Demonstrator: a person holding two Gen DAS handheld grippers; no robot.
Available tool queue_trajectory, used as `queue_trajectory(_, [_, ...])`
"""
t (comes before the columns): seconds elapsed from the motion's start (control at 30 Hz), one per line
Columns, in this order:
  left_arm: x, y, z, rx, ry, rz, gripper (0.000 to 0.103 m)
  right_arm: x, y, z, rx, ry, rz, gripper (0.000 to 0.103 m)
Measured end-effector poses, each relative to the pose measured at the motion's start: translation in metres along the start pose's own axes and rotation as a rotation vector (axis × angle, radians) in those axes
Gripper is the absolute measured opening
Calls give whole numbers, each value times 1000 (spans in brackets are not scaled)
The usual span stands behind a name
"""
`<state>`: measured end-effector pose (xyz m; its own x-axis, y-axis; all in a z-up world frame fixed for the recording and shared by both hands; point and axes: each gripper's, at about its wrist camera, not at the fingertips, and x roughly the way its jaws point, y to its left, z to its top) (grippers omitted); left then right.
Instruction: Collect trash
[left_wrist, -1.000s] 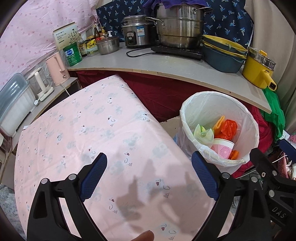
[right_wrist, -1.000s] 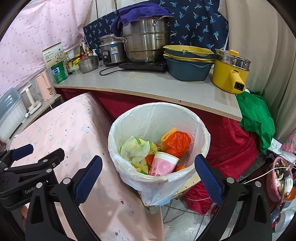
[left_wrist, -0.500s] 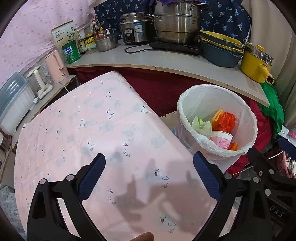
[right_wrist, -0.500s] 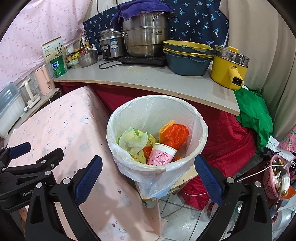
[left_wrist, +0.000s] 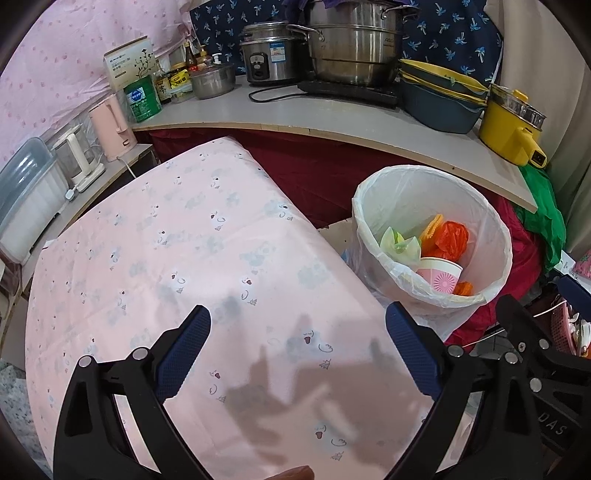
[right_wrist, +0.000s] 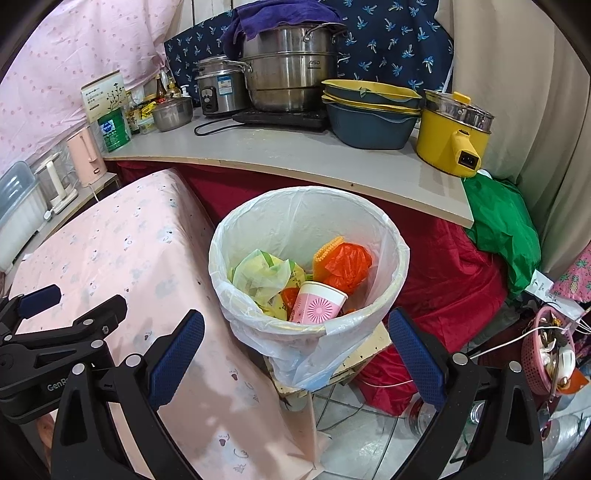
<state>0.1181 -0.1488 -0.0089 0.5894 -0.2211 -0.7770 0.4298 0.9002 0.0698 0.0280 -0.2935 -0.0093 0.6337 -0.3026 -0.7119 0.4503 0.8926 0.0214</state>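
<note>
Pink table (left_wrist: 192, 236): bare cloth – left gripper (left_wrist: 297, 354) above it, spread wide, empty
Bin (right_wrist: 391, 258): beside table's right edge – holds cup (right_wrist: 317, 304), orange bag (right_wrist: 347, 264)
Right gripper (right_wrist: 295, 354): wide, empty

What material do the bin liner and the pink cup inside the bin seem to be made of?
The bin liner looks like thin, translucent white plastic film: it wrinkles, shines slightly and folds loosely over the rim. The pink cup appears to be printed paper, matte, with a rolled white rim; a thin coating cannot be ruled out.
</note>
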Motion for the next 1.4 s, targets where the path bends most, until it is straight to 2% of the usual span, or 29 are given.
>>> queue_trajectory(0.37, [-8,1,-1,-14,-14,-23,91,-9,1,0,-4,-9,-15,96])
queue_trajectory(0.53, [-9,3,-2,-10,-18,-6,91,-12,3,-1,-9,-13,-17,96])
queue_trajectory(1.4, [-14,6,-5,-12,-22,-9,91,-15,8,-4,-22,-12,-19,96])
